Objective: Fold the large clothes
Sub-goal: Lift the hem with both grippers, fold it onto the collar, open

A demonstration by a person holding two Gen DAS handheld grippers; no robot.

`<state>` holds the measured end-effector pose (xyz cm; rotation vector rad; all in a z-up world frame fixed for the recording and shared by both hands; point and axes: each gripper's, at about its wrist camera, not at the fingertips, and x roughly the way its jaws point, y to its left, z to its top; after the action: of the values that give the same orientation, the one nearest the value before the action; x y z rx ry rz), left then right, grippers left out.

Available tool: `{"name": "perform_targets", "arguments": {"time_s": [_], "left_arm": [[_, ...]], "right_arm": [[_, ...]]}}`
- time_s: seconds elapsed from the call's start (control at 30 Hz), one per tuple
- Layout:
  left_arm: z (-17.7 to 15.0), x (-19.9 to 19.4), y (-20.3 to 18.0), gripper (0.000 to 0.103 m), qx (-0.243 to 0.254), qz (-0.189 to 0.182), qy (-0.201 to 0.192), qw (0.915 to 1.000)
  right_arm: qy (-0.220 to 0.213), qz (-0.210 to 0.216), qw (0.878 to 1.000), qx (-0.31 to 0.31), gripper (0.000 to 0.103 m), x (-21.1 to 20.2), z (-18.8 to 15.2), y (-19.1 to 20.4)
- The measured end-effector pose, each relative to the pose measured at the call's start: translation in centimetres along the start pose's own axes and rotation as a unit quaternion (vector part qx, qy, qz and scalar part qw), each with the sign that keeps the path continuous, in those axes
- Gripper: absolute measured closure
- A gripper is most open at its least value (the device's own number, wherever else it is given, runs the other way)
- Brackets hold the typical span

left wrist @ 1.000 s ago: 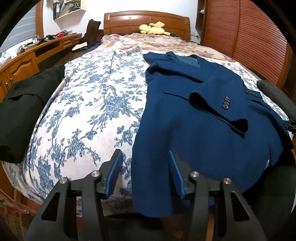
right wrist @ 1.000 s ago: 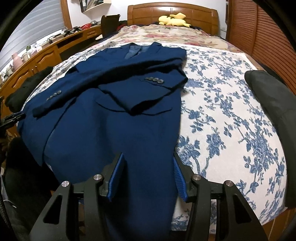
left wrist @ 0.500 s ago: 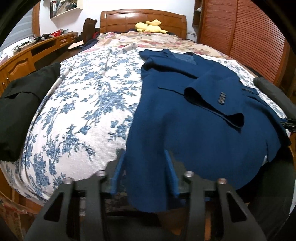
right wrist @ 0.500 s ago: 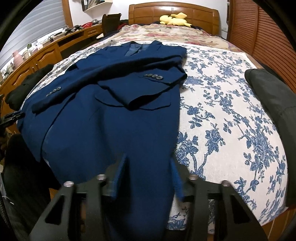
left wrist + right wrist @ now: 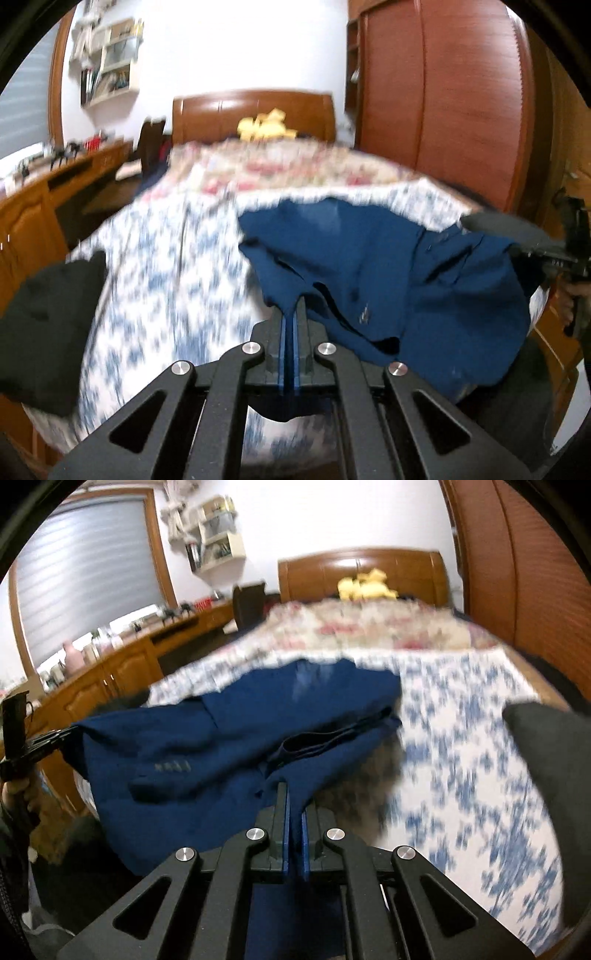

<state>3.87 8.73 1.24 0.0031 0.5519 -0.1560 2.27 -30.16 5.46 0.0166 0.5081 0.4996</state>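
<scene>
A navy blue suit jacket (image 5: 388, 266) lies on the bed with its collar toward the headboard, and its near hem is lifted off the bedspread. My left gripper (image 5: 293, 306) is shut on the hem's left corner. My right gripper (image 5: 293, 794) is shut on the hem's right corner of the jacket (image 5: 229, 731), and cloth hangs below both. The right gripper (image 5: 554, 254) shows at the right edge of the left wrist view; the left gripper (image 5: 33, 746) shows at the left edge of the right wrist view. Both views are motion-blurred.
The bed carries a blue-flowered bedspread (image 5: 166, 277) and a floral quilt near the wooden headboard (image 5: 255, 114), with a yellow plush toy (image 5: 266, 125). Black garments lie at the bed's left (image 5: 44, 325) and right (image 5: 554, 775) edges. A wooden desk (image 5: 122, 668) runs along the left, a wardrobe (image 5: 443, 92) along the right.
Both grippers closed from open onto the jacket's near hem and rose, lifting the hem off the bed. The views now tilt up toward the headboard and walls.
</scene>
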Motion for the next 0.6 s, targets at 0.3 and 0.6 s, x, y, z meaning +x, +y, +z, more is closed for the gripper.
{"name": "perform_targets", "arguments": {"time_s": [0.3, 0.6], "left_arm": [[9.8, -5.3, 0.4, 0.100, -0.029, 0.003, -0.107, 0.9938], [15.6, -11.9, -0.6, 0.100, -0.014, 0.000, -0.176, 0.9843]], "right_arm": [[-0.108, -0.001, 0.993, -0.041, 0.099, -9.0, 6.9, 2.5], [-0.180, -0.030, 0.980, -0.079, 0.099, -20.0, 9.7, 3.8]]}}
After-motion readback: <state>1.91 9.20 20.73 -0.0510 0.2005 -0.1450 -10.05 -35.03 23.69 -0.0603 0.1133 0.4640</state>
